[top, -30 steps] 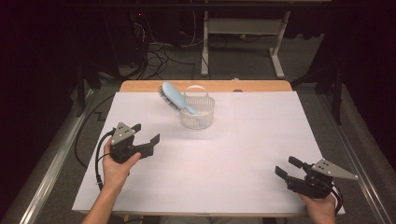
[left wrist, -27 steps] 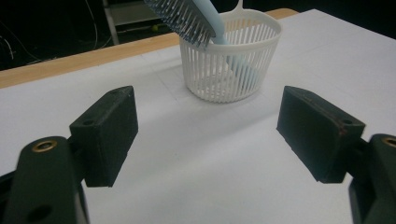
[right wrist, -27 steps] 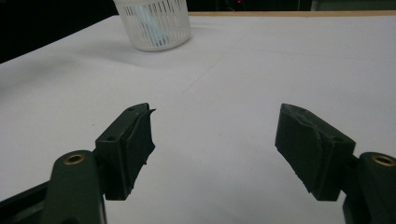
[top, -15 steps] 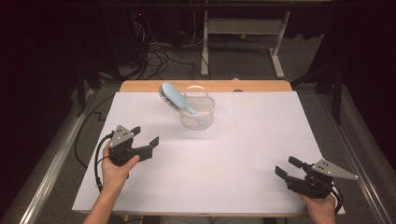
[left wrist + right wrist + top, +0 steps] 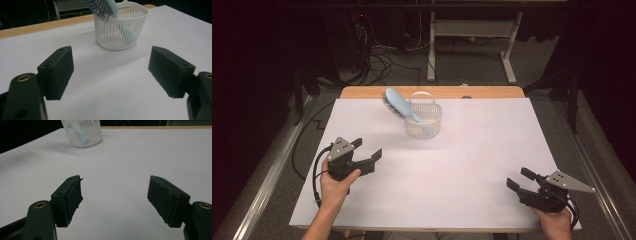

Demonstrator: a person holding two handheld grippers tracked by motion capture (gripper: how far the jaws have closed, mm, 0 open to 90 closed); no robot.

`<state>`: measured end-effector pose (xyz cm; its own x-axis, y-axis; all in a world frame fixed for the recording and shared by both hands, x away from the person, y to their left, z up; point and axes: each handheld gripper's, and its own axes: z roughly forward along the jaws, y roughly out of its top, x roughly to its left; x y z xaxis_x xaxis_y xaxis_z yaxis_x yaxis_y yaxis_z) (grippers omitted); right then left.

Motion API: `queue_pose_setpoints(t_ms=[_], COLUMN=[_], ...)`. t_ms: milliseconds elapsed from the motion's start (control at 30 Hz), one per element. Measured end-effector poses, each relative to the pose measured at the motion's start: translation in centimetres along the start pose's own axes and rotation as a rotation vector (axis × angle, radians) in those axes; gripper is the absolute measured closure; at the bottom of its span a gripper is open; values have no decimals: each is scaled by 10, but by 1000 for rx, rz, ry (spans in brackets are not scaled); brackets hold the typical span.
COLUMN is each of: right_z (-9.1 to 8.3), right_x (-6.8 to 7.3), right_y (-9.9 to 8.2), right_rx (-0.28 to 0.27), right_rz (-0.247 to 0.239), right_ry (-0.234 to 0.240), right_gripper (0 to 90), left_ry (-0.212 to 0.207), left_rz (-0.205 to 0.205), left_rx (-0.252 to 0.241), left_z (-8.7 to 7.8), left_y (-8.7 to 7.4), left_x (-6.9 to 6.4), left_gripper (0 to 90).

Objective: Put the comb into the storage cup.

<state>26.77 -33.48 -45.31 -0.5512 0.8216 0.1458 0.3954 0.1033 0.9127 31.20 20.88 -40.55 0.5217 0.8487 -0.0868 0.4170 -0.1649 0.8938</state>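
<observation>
- Hairbrush (image 5: 398, 103): one, pale blue, sitting handle-down in the basket (image 5: 424, 122), tilted, bristle head sticking out over the rim toward the far-left corner of the surface.
- Basket: one, white slatted plastic with a loop handle, standing upright near the far edge of the surface, a little left of centre. Holding the hairbrush and nothing else that I can make out.
- In the left gripper view the basket (image 5: 120, 30) is showing straight ahead between the jaws, the hairbrush (image 5: 102, 7) leaning out over its near rim.
- In the right gripper view the basket (image 5: 82, 133) is sitting far off at upper left, pale blue handle faintly showing through the slats.
- Grippers: two. Left gripper (image 5: 364, 152) is hovering by the near-left part of the surface, jaws standing wide, gripping nothing, pointing toward the basket.
- Right gripper (image 5: 521, 180) is sitting near the near-right corner, jaws also spread wide, nothing between them.
- Both are well apart from the basket; bare white sheet (image 5: 452, 170) is lying between them and it, nothing blocking.
- Table (image 5: 492, 92): wooden strip is showing along the far edge beyond the sheet.
- Around: cables (image 5: 382, 57) are trailing on the floor behind, and a white desk frame (image 5: 512, 60) is standing beyond.
</observation>
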Motion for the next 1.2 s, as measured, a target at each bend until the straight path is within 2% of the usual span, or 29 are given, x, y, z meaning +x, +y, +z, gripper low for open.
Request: queue_pose_setpoints(t_ms=[233, 1200], right_z=[0, 0], right_x=[0, 0], right_y=[0, 0], right_rx=[1, 1], right_rz=[0, -1], right_ry=[1, 0], right_gripper=[281, 281], left_ry=[-11, 3], left_rz=[-13, -5], left_rx=[-1, 5], left_z=[-1, -2], left_y=[-3, -17], left_x=[0, 1], left_gripper=[212, 224])
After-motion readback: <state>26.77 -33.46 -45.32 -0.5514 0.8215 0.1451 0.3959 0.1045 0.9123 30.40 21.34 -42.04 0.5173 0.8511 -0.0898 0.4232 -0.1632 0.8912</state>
